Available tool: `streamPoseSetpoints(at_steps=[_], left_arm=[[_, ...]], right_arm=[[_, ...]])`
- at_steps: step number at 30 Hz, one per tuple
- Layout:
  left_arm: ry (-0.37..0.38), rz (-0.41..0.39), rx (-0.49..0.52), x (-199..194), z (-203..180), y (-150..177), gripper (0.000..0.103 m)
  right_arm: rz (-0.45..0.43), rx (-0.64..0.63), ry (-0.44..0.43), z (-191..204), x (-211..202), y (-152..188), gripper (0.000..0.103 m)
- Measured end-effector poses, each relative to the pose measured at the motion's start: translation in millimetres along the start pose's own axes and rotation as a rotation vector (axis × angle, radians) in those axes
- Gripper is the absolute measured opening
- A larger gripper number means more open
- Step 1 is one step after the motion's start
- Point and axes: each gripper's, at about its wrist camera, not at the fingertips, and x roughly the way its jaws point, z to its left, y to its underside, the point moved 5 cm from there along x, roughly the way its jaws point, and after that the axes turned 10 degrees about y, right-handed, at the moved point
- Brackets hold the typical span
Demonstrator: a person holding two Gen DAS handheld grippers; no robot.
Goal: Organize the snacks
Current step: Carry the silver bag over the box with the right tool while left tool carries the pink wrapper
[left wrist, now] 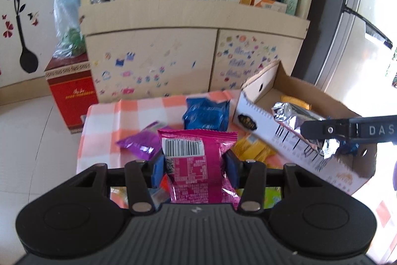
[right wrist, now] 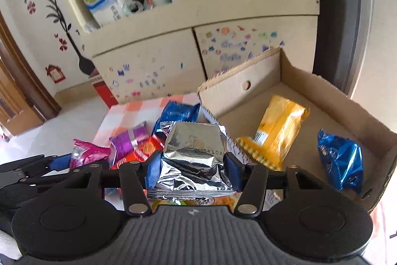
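Note:
My left gripper [left wrist: 196,169] is shut on a pink snack packet [left wrist: 198,163], barcode side up, held above the checked tablecloth [left wrist: 129,111]. My right gripper [right wrist: 192,169] is shut on a silver foil packet [right wrist: 193,155], held just left of the cardboard box [right wrist: 230,83]; it shows in the left wrist view [left wrist: 292,113] over the box's near wall. Inside the box lie a yellow packet [right wrist: 278,131] and a blue packet [right wrist: 340,160]. On the cloth lie a blue packet [left wrist: 206,113], a purple packet [left wrist: 144,140] and yellow packets [left wrist: 253,148]. The left gripper with the pink packet [right wrist: 86,153] shows at left in the right wrist view.
A cream cabinet [left wrist: 153,61] with sticker-covered doors stands behind the table, its open shelf [left wrist: 198,6] full of boxes and bottles. A red carton [left wrist: 72,91] stands on the floor at left. A grey fridge [left wrist: 332,16] is at right.

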Motion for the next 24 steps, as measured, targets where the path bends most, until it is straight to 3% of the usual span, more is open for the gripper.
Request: streamPoseSetpoints(at_steps=[15,24], left_arm=[[0.136,-0.086,0.009,30,-56,-55,0.048],[0.227,-0.077,0.06,61,-95,-70,0.048]], right_arm=[[-0.118,0.179,0.035,-53,-31,-35,0.061],[-0.149,0.293,0.105,-94,-42,-41,0.061]])
